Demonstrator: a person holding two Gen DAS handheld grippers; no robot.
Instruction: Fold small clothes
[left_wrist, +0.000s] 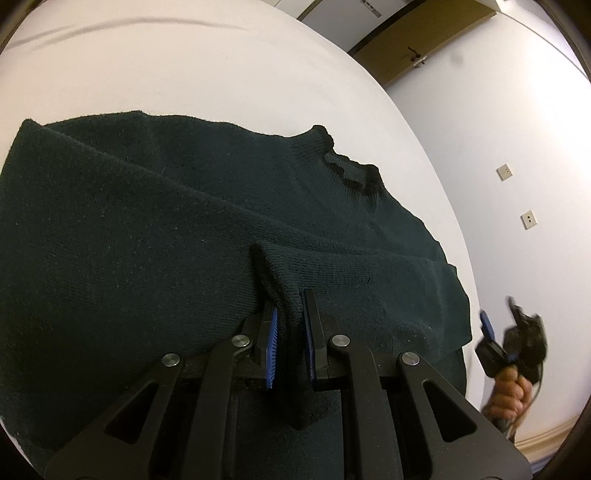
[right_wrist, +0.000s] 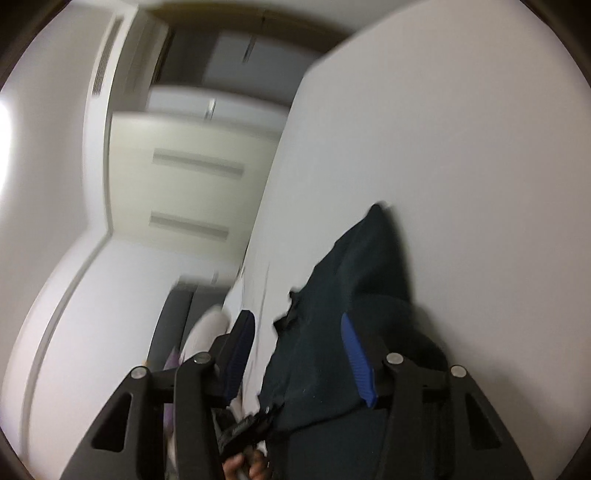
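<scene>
A dark green knit sweater lies spread on the white table, its ribbed collar toward the far right. One sleeve is folded across the body, and my left gripper is shut on its cuff, which bunches up between the blue pads. Beyond the table's right edge, a hand holds my right gripper with its jaws apart and empty. The right wrist view is blurred. There the right gripper stands open above the sweater, not touching it.
The table's curved edge runs down the right of the left wrist view, with a white wall, two wall sockets and a wooden door past it. A pale cabinet with drawers stands left of the table.
</scene>
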